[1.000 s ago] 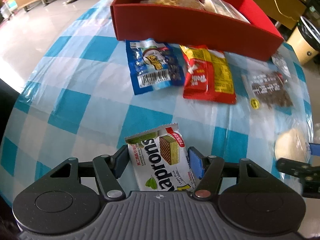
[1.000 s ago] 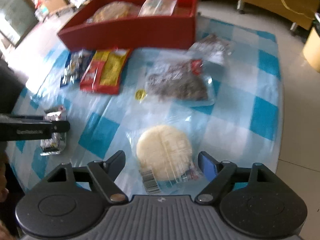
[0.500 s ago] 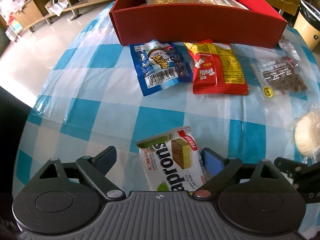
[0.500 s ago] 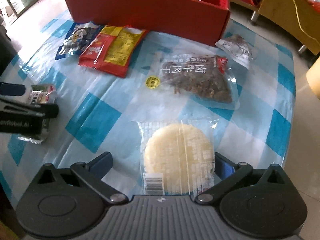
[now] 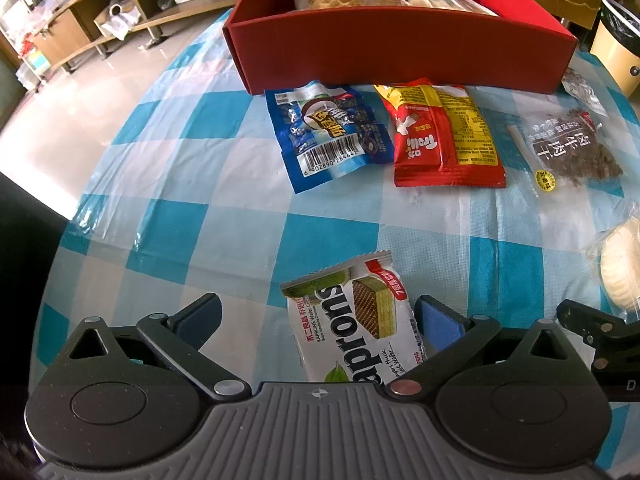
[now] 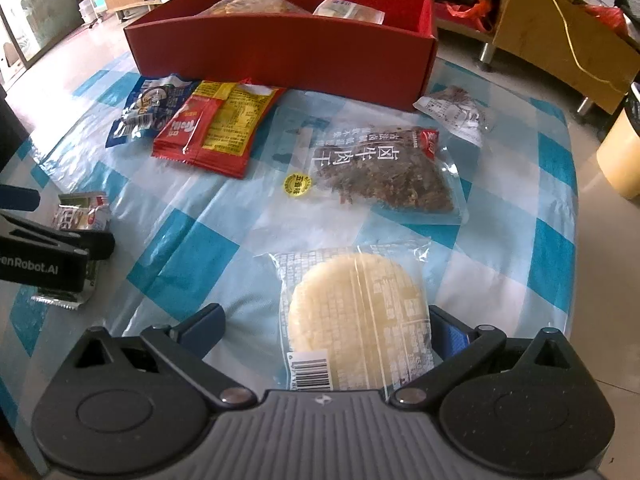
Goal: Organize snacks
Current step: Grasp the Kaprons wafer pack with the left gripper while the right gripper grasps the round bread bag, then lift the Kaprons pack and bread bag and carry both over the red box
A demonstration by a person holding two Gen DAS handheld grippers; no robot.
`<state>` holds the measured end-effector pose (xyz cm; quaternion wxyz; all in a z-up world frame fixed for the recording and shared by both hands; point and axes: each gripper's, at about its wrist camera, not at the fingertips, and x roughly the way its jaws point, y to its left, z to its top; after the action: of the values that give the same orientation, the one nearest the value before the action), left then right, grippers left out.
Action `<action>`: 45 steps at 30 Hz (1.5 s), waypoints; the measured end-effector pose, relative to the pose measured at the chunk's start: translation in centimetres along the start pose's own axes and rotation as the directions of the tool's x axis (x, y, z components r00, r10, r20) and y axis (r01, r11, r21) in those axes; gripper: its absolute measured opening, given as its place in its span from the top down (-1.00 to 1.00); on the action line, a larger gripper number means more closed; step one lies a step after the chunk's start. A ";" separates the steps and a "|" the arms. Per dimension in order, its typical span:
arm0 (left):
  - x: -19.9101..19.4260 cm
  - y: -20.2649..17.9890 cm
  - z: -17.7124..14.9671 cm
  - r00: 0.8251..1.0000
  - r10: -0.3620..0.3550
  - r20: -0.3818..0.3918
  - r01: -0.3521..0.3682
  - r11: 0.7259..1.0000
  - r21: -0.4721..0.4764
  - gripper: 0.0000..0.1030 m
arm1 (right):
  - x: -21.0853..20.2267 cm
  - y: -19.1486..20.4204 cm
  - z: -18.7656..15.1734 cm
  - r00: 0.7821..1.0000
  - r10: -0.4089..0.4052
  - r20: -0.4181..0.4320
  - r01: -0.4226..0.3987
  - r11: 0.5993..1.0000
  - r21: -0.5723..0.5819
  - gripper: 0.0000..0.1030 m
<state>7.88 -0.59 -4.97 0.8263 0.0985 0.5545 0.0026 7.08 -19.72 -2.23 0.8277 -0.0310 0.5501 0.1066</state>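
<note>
Since one second earlier your left gripper [image 5: 318, 316] had spread its fingers wide, and it had drawn back a little from the wafer packet [image 5: 352, 324]. From the left wrist, the packet lay flat on the checked tablecloth [image 5: 224, 224] between the released fingers, close to the right pad [image 5: 438, 326] and well apart from the left one. The red box [image 5: 396, 52] stood far ahead, already holding some snacks.

From the right wrist, your right gripper [image 6: 326, 330] was also released, and the round rice cake packet [image 6: 356, 312] sat between its fingers, at the right pad. You seemed to be at the grasping step for both packets. Next you would need to center each packet, close, then lift toward the box.
</note>
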 end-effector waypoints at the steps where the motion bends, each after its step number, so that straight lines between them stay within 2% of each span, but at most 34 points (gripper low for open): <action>1: 0.0 0.0 0.0 1.000 -0.001 0.000 0.001 1.000 -0.001 -1.00 | 0.0 0.1 0.0 1.000 -0.001 0.000 0.001 1.000 0.002 -1.00; 7: 0.1 0.2 0.0 1.000 -0.020 -0.002 0.020 0.999 -0.027 -1.00 | 0.1 0.0 0.2 1.000 -0.002 -0.009 0.002 1.000 0.002 -1.00; 14: 0.5 1.6 0.2 0.996 -0.086 -0.033 0.082 0.989 -0.123 -1.00 | -0.1 0.0 -0.2 1.000 -0.002 0.014 0.002 1.000 0.004 -1.00; 19: 0.4 1.4 0.3 0.996 -0.088 -0.020 0.085 0.990 -0.112 -1.00 | -0.3 0.1 -0.6 0.998 -0.019 0.056 0.017 0.999 0.046 -1.00; 22: 0.3 1.6 0.1 0.996 -0.087 -0.012 0.084 0.989 -0.123 -1.00 | -0.3 0.0 -0.5 0.999 -0.010 0.050 0.008 0.999 0.037 -1.00; 24: 0.2 1.4 -0.2 0.997 -0.078 0.001 0.077 0.988 -0.133 -1.00 | -0.4 -0.2 -0.4 0.999 -0.004 0.036 0.003 1.000 0.018 -0.91; 27: -0.1 1.1 -0.4 0.998 -0.062 0.001 0.061 0.986 -0.157 -1.00 | -1.1 -0.2 -0.6 0.999 0.004 0.038 -0.004 1.000 -0.002 -0.56; 29: -0.2 1.1 -0.4 0.998 -0.055 -0.005 0.053 0.984 -0.171 -1.00 | -1.7 0.2 -0.8 0.999 0.015 0.047 -0.014 1.000 -0.020 -0.22; 30: -0.3 1.1 -0.3 0.998 -0.061 -0.008 0.059 0.982 -0.178 -0.97 | -1.9 0.4 -0.9 0.999 0.014 0.050 -0.012 0.999 -0.033 -0.15; 33: -1.3 0.8 -0.5 0.997 -0.075 -0.005 0.073 0.985 -0.154 -0.65 | -2.1 0.6 -1.0 0.999 0.021 0.039 -0.020 0.999 -0.035 -0.11; 34: -1.6 0.6 -0.5 0.996 -0.089 0.001 0.089 0.986 -0.141 -0.45 | -2.1 0.6 -1.0 0.999 0.024 0.035 -0.023 0.999 -0.032 -0.11; 35: -1.8 0.4 -0.6 0.995 -0.096 0.001 0.095 0.986 -0.135 -0.35 | -2.2 0.5 -1.0 0.999 0.030 0.029 -0.029 0.999 -0.025 -0.10; 41: -2.1 0.5 -0.8 0.993 -0.117 -0.018 0.113 0.982 -0.150 -0.27 | -3.2 -0.1 -1.4 0.998 0.043 0.047 -0.045 0.998 0.036 -0.09; 45: -2.6 0.4 -0.8 0.991 -0.137 0.001 0.136 0.979 -0.154 -0.27 | -3.9 -0.3 -0.6 0.995 0.057 0.081 -0.063 0.995 0.072 -0.10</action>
<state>6.23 -0.32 -2.85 0.8271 -0.0039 0.5620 -0.0107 5.13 -20.70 1.10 0.8457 0.0206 0.5214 0.1119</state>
